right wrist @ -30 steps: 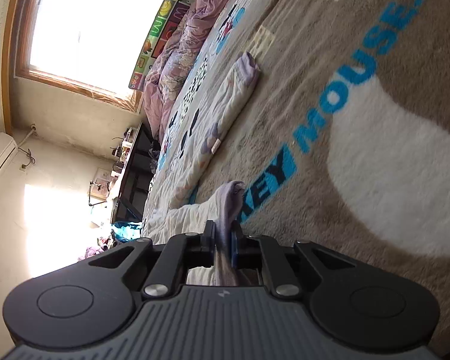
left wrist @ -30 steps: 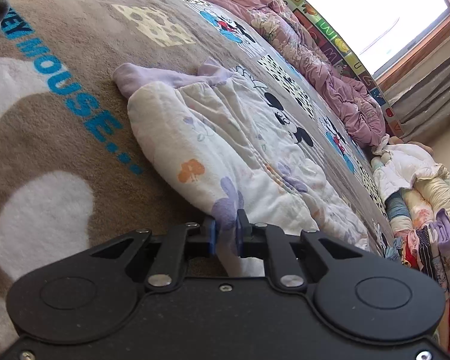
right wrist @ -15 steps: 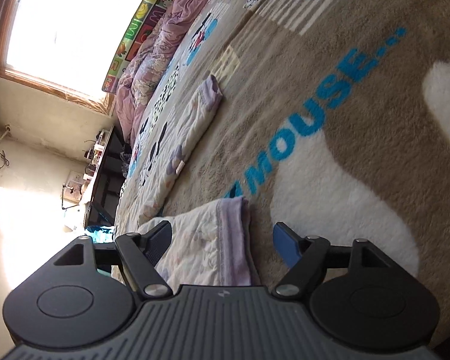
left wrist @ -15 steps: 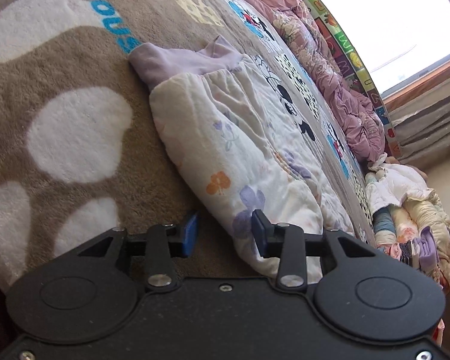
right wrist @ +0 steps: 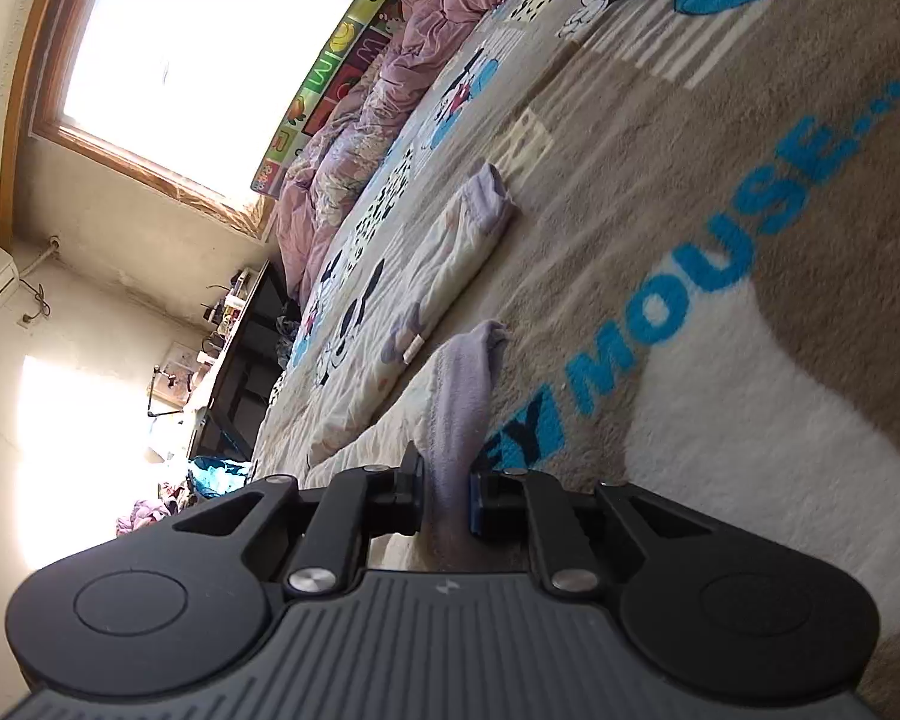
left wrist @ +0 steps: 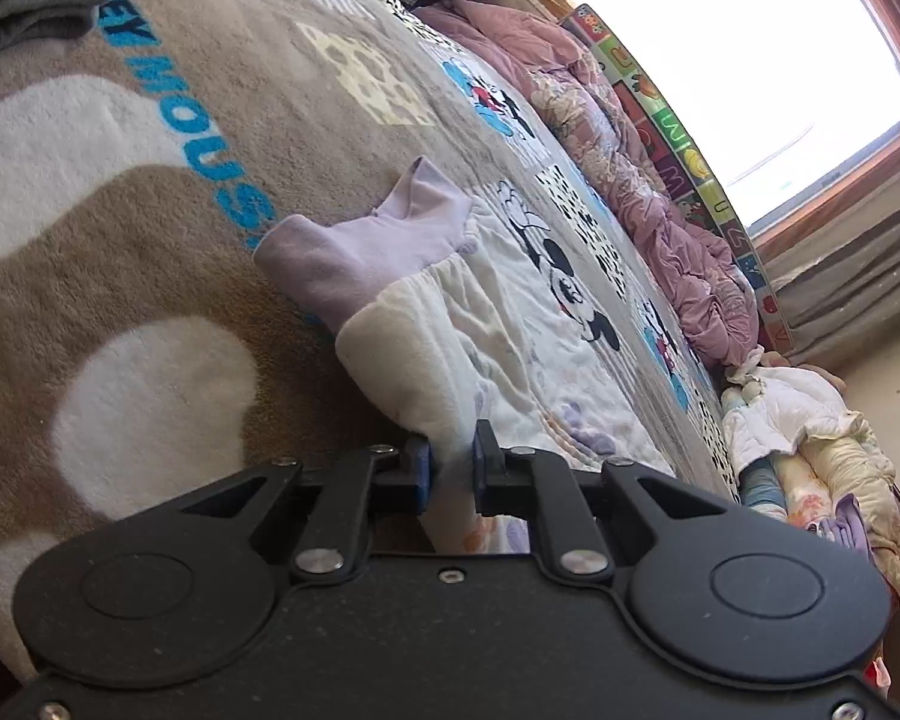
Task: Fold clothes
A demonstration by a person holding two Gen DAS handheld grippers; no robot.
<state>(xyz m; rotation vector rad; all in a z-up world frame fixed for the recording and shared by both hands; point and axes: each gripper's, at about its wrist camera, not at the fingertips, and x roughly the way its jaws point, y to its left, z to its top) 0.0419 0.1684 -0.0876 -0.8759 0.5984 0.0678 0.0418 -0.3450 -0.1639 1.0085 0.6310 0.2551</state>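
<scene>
Pinching the white flowery garment (left wrist: 450, 348) between nearly closed fingers, the left gripper (left wrist: 450, 468) holds its edge. The right gripper (right wrist: 444, 495) squeezes the purple cuff (right wrist: 462, 396). Ahead of both, the garment lies on the brown blanket (left wrist: 150, 252).

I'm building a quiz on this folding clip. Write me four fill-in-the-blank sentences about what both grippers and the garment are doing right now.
1. The left gripper is shut on the garment's ____ quilted part.
2. The right gripper pinches a cuff coloured ____.
3. The garment lies on a blanket with ____ lettering.
4. Behind the purple quilt bright light comes through a ____.

Missing words: white; lavender; blue; window
</scene>
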